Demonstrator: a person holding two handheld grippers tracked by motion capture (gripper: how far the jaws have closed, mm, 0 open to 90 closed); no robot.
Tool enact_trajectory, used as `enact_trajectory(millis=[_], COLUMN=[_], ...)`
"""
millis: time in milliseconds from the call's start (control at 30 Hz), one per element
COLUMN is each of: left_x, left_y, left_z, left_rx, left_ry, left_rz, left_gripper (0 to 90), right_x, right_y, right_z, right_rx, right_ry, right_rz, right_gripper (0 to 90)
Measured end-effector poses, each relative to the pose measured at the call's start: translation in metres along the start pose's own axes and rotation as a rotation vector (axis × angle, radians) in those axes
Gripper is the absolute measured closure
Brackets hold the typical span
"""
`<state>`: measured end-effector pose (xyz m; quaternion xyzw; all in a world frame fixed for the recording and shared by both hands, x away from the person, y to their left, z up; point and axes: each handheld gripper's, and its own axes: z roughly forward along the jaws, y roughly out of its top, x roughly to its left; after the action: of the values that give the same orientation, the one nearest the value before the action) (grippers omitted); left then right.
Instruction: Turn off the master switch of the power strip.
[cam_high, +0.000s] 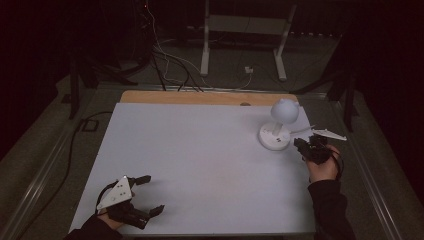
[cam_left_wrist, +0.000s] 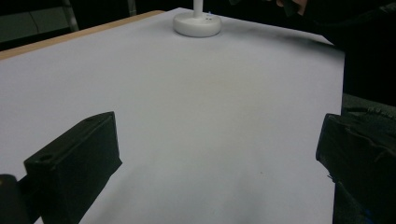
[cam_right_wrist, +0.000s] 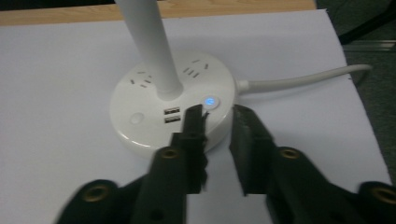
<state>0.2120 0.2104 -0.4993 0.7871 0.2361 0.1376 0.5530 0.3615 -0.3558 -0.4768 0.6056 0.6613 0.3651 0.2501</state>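
The left gripper (cam_high: 148, 194) sits low near the desk's (cam_high: 200, 165) near-left corner, its jaws spread wide, gripped by the left hand (cam_high: 107, 220). The right gripper (cam_high: 301, 145) hangs at the desk's right edge, its jaws a narrow gap apart with nothing between them, held by the right hand (cam_high: 324, 167) in a dark sleeve (cam_high: 330, 210).

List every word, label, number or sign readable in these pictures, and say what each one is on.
No words, brand names or numbers can be read.
One sign: a small symbol glowing blue on the round button atop the white round lamp base, too blurred to make out.
The sockets and USB ports on that base carry no legible marking.
The white sheet on the table is blank.
The right tongs, slightly apart, bear no marking.
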Motion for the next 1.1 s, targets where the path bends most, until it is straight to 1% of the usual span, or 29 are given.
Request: enact_trajectory(millis=[100, 167, 233, 333, 533, 700, 800, 900, 1100], left_x=[0.0, 0.0, 0.0, 0.0, 0.0, -0.001, 0.0, 0.0, -0.002], left_y=[0.0, 0.0, 0.0, 0.0, 0.0, 0.0, 0.0, 0.0, 0.0], left_z=[0.0, 0.0, 0.0, 0.0, 0.0, 0.0, 0.0, 0.0, 0.0], left_rx=[0.001, 0.0, 0.001, 0.002, 0.003, 0.0, 0.0, 0.0, 0.003], left_ry=[0.001, 0.0, 0.002, 0.001, 0.003, -0.005, -0.006, -0.007, -0.013], left_rz=[0.001, 0.0, 0.001, 0.001, -0.001, 0.002, 0.002, 0.001, 0.009], left_gripper=[0.2, 0.2, 0.2, 0.2, 0.2, 0.2, 0.2, 0.2, 0.2], right_x=[0.0, 0.0, 0.0, 0.0, 0.002, 0.005, 0.006, 0.01, 0.015], right_y=[0.0, 0.001, 0.002, 0.003, 0.01, 0.013, 0.014, 0.015, 0.014], right_z=[0.001, 0.002, 0.002, 0.003, 0.008, 0.012, 0.014, 0.017, 0.026], right_rx=[0.003, 0.012, 0.013, 0.004, -0.002, -0.003, -0.009, -0.007, -0.008], right_ry=[-0.025, -0.027, -0.029, -0.033, -0.02, -0.015, -0.016, -0.019, -0.027], right_rz=[-0.007, 0.002, -0.001, -0.004, 0.012, 0.016, 0.011, -0.01, -0.02], right_gripper=[89.9, 90.0, 90.0, 90.0, 90.0, 90.0, 90.0, 90.0, 90.0])
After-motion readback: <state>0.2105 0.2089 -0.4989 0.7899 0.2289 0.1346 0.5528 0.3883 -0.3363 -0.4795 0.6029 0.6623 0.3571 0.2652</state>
